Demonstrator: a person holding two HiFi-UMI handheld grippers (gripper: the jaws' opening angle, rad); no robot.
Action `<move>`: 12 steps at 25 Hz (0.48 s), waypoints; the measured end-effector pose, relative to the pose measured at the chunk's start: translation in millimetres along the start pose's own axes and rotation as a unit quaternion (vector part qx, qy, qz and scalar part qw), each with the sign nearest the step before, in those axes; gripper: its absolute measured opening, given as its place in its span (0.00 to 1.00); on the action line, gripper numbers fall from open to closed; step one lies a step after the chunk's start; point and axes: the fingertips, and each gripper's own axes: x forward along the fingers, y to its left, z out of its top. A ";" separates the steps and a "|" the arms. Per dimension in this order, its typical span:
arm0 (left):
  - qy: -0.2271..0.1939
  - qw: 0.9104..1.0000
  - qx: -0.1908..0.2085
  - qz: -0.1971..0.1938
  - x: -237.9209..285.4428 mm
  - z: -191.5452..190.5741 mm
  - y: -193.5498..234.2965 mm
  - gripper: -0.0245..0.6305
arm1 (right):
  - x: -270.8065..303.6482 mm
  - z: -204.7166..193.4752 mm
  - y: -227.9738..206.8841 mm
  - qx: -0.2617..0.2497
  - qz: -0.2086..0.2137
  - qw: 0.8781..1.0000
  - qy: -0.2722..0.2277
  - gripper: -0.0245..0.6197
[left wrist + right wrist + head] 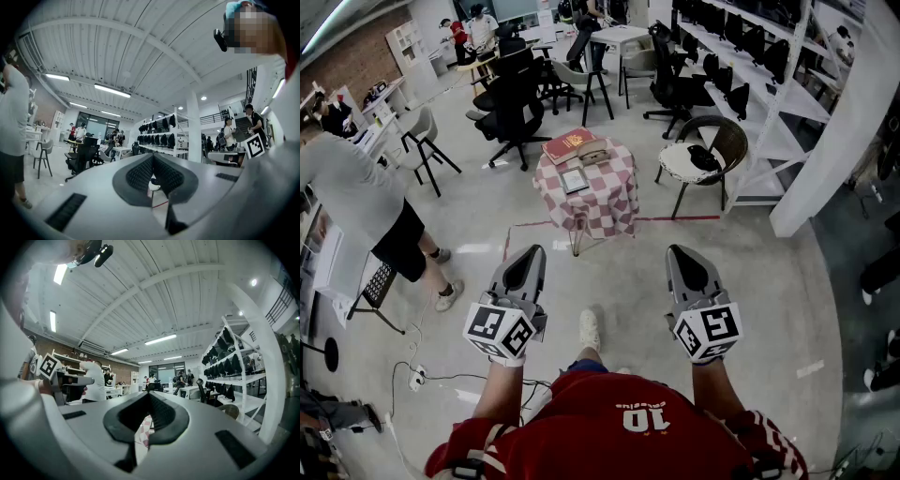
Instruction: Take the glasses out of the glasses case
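Observation:
A small round table (592,202) with a red-and-white checked cloth stands a few steps ahead on the floor. On it lie a brownish glasses case (596,156), a red book (568,143) and a small framed item (574,179). The case looks closed; no glasses show. Both grippers are held level in front of the body, well short of the table. My left gripper (528,255) (153,157) is shut and empty. My right gripper (682,253) (149,394) is also shut with nothing in it. The checked cloth (143,430) shows below its pads.
A wicker chair with a white cushion (703,155) stands right of the table. Black office chairs (514,112) stand behind it. A person in a grey shirt (356,192) stands at the left. Shelving (750,56) and a white pillar (844,141) line the right.

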 end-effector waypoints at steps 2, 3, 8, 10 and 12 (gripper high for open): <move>0.000 1.000 -0.001 0.000 -1.2 -2.1 -0.2 0.05 | -0.8 -4.1 1.5 -0.001 0.001 1.000 0.002 0.06; 0.000 1.000 0.000 0.000 -1.6 -2.8 -0.4 0.05 | -0.9 -5.3 2.0 -0.001 0.001 1.000 0.003 0.06; 0.002 1.000 0.003 0.000 -3.8 -1.5 -3.0 0.05 | -1.7 -2.2 3.9 0.000 0.002 1.000 0.001 0.06; 0.002 1.000 0.002 -0.001 -4.4 -2.4 -5.5 0.05 | -3.7 -2.4 4.2 -0.001 0.002 1.000 0.000 0.06; 0.002 1.000 0.002 -0.004 -3.7 -4.0 -7.6 0.05 | -4.7 -3.3 4.5 -0.001 0.002 1.000 -0.001 0.06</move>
